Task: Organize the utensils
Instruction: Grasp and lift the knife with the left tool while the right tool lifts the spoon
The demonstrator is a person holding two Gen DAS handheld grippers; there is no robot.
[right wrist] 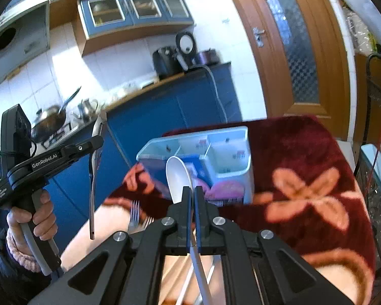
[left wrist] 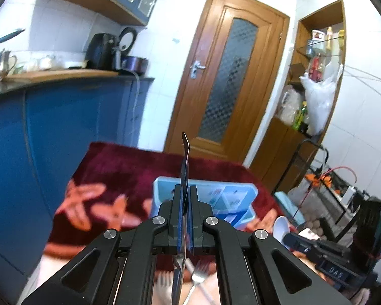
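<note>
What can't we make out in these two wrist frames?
- Left wrist: metal utensil seen edge-on in the left hand-held gripper; type unclear.
- Right wrist: white spoon hides part of the blue organizer; compartment contents blurred.
- Forks cut off by the right hand-held gripper.

A white spoon (right wrist: 178, 178) stood bowl-up; a metal utensil (left wrist: 185, 162) stood edge-on. Forks (right wrist: 136, 214) lay before the blue compartmented organizer (right wrist: 216, 152).

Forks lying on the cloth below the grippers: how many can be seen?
2. Both forks lie side by side left of the right gripper, tines pointing away. More may be hidden beneath the grippers.
</note>
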